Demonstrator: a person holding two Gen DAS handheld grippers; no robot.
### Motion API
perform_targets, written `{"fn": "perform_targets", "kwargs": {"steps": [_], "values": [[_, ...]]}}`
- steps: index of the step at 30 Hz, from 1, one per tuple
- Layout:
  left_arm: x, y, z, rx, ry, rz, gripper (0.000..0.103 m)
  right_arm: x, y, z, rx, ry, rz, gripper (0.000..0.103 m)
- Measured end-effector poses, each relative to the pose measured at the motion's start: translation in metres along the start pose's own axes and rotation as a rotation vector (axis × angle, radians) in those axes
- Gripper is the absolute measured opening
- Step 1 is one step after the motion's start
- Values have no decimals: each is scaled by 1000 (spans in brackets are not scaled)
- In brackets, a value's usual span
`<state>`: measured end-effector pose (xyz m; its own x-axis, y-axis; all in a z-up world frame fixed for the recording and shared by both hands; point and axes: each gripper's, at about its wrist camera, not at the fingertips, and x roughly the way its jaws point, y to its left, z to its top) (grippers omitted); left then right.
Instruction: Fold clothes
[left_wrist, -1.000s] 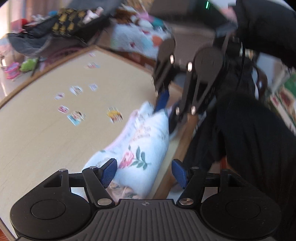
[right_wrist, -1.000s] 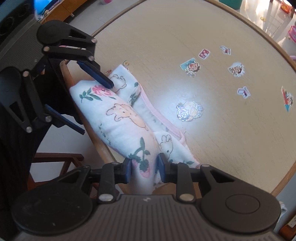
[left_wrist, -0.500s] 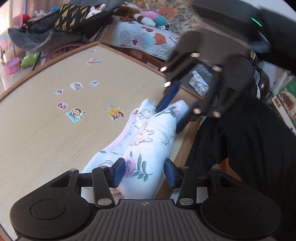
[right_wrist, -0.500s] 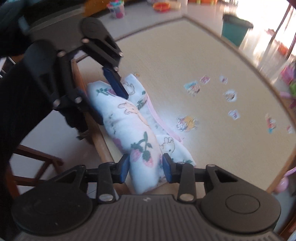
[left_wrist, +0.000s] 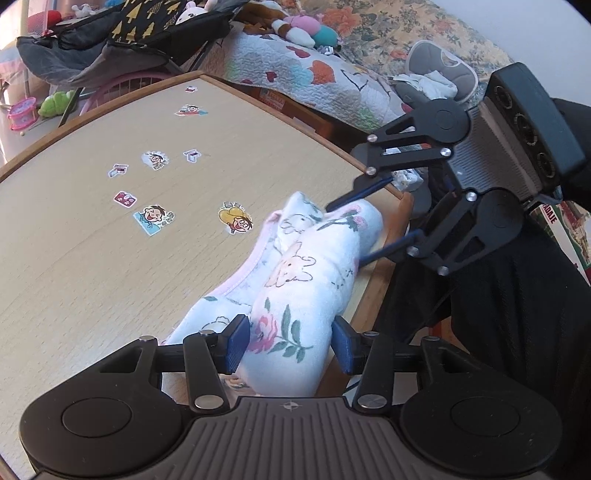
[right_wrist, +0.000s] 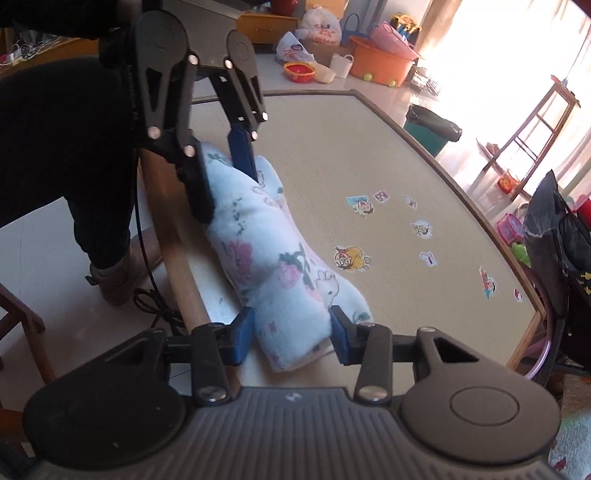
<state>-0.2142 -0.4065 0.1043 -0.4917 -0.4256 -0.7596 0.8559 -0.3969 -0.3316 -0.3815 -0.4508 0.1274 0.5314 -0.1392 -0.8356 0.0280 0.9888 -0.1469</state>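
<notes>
A folded white garment with flower and bear prints lies as a thick roll along the table's near edge; it also shows in the right wrist view. My left gripper straddles one end of the roll, its blue pads close against the cloth on both sides. My right gripper straddles the other end the same way, jaws parted about the roll's width. Each gripper shows at the far end in the other's view: the right one, the left one.
The round wooden table carries several cartoon stickers. Beyond it are a quilted bed and bags. The right wrist view shows a green bin, toy baskets, and a person's dark legs by the table edge.
The right gripper's jaws have widened from a tight pinch to the roll's width. The left jaws have narrowed onto their end. The roll has settled onto the table.
</notes>
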Motion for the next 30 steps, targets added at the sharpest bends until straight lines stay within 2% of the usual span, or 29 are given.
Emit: {"fn": "perform_targets", "kwargs": {"steps": [5, 9, 14, 21, 26, 30], "values": [[-1, 3, -1, -35, 9, -35, 46, 5, -20, 8, 204, 41, 87, 23], [-2, 8, 0, -69, 29, -101, 46, 6, -40, 14, 338, 109, 179, 21], [-5, 17, -2, -127, -9, -55, 46, 22, -63, 22, 503, 201, 232, 21], [-13, 19, -14, -283, -86, 29, 49, 32, -74, 31, 532, 275, 271, 21], [-14, 10, -13, -342, -105, 99, 51, 36, -78, 32, 549, 309, 296, 22], [-12, 25, -16, -514, -82, 103, 53, 37, -82, 32, 582, 329, 311, 24]]}}
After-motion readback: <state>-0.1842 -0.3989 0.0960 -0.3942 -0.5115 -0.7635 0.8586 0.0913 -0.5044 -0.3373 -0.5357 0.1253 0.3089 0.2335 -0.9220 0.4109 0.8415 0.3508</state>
